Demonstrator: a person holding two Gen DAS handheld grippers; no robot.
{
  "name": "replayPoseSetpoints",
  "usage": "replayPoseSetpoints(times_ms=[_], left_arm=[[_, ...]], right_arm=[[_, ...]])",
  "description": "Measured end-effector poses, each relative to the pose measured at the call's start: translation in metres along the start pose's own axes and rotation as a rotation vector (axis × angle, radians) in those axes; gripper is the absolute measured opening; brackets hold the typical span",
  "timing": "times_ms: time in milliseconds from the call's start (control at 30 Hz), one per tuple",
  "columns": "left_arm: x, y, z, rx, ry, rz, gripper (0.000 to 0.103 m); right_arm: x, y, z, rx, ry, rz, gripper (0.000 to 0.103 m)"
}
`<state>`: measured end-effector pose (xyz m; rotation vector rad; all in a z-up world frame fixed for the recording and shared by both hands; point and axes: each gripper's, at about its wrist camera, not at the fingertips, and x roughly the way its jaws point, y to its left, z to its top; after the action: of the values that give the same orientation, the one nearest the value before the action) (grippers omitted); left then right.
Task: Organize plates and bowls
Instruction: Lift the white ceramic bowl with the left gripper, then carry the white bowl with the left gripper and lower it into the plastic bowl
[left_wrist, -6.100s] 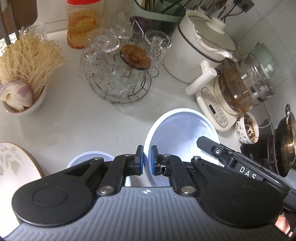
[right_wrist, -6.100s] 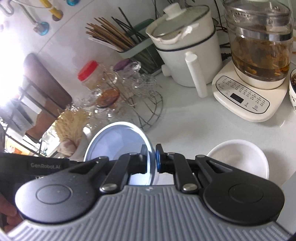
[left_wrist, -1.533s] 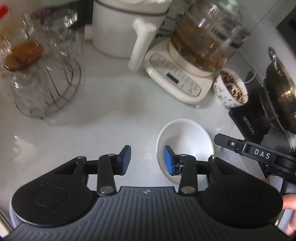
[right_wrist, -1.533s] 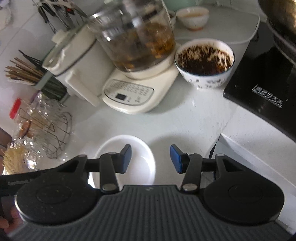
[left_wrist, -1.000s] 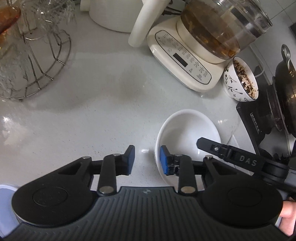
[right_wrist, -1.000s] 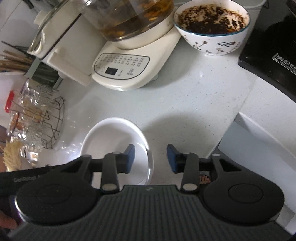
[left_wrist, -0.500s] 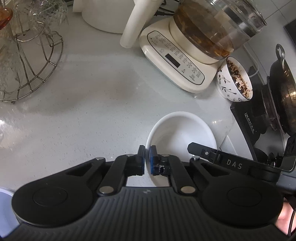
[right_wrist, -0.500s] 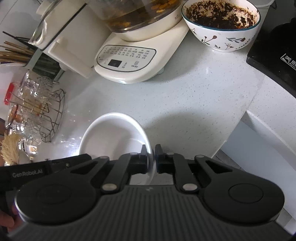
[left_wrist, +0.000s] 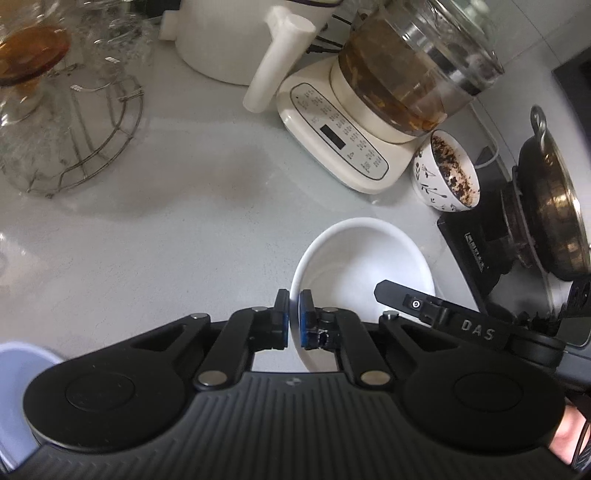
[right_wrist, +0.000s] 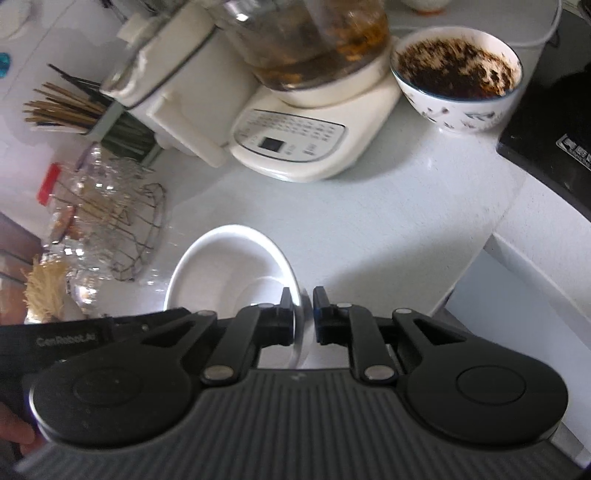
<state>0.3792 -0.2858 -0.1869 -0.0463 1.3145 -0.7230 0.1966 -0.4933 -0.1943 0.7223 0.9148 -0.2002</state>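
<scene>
While gripped | white bowl (left_wrist: 360, 254) rim between left gripper (left_wrist: 294, 319), right gripper (right_wrist: 303, 314)

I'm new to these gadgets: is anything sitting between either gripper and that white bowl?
No. Both already clamp the white bowl: the left gripper on its near-left rim, the right gripper on the opposite rim. Nothing lies between pads and rim, and the bowl looks empty.
</scene>
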Motion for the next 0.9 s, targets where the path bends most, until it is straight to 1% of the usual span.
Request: replayPoseSetpoints(times_ms=[100, 433, 900], left_arm=[[-0.009, 0.002, -0.005, 0.004, -0.010, 0.001, 0.006], [-0.043, 0.008, -0.017, -0.010, -0.053, 0.007, 0.006], [-0.111, 0.018, -0.038, -0.031, -0.144, 0.018, 0.007]], right_arm=[[-0.007, 0.010, -0.001, -0.022, -0.006, 0.004, 0.014], [-0.020, 0.032, -0.007, -0.037, -0.012, 0.039, 0.014], [-0.049, 0.077, -0.017, -0.091, -0.037, 0.092, 0.014]])
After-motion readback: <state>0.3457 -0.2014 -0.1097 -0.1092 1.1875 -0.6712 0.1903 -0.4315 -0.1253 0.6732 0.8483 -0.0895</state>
